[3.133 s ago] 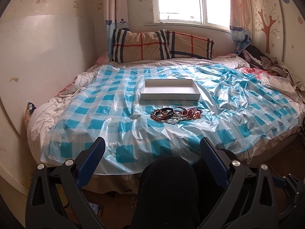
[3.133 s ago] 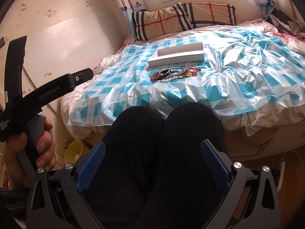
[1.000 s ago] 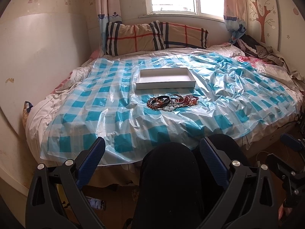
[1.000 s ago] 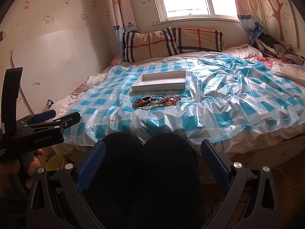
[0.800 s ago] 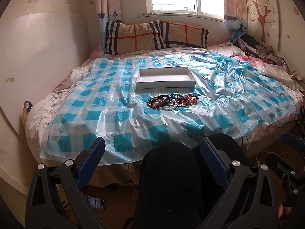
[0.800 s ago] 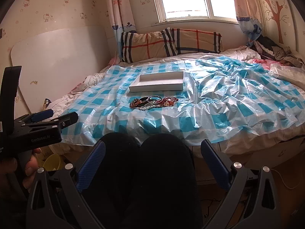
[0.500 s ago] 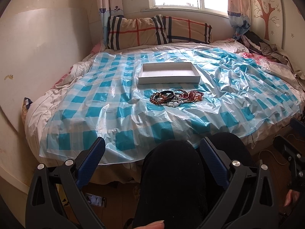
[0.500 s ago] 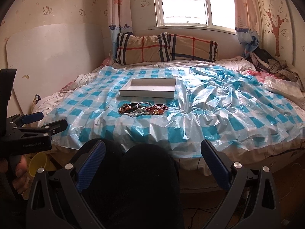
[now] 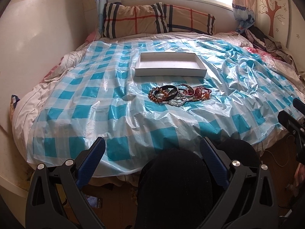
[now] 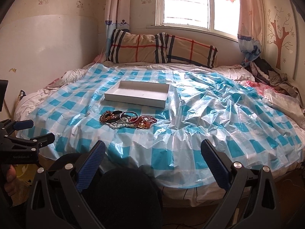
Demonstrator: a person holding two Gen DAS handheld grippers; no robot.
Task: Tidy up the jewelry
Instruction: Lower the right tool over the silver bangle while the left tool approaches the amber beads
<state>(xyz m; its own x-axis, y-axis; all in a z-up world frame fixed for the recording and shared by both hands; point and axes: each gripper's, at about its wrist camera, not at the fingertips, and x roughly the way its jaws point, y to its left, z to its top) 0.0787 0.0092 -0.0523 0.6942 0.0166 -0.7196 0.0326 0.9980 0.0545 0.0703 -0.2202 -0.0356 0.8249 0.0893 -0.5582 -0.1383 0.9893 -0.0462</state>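
Observation:
A pile of bracelets and bangles (image 9: 179, 95) lies on the blue-and-white checked plastic sheet (image 9: 99, 103) on the bed. It also shows in the right wrist view (image 10: 127, 122). A shallow white tray (image 9: 169, 66) sits just behind the pile, empty; it shows in the right wrist view too (image 10: 137, 93). My left gripper (image 9: 152, 152) is open and empty, held above my knees short of the bed's front edge. My right gripper (image 10: 152, 152) is open and empty, also short of the bed.
Two plaid pillows (image 10: 162, 47) lean under the window. A heap of clothes (image 10: 270, 76) lies at the bed's far right. A white board (image 10: 47, 43) stands along the left wall. My black-clad knees (image 9: 175, 181) fill the foreground.
Both grippers have risen and moved closer to the bed, so the jewelry and tray look larger. Both stay open and empty.

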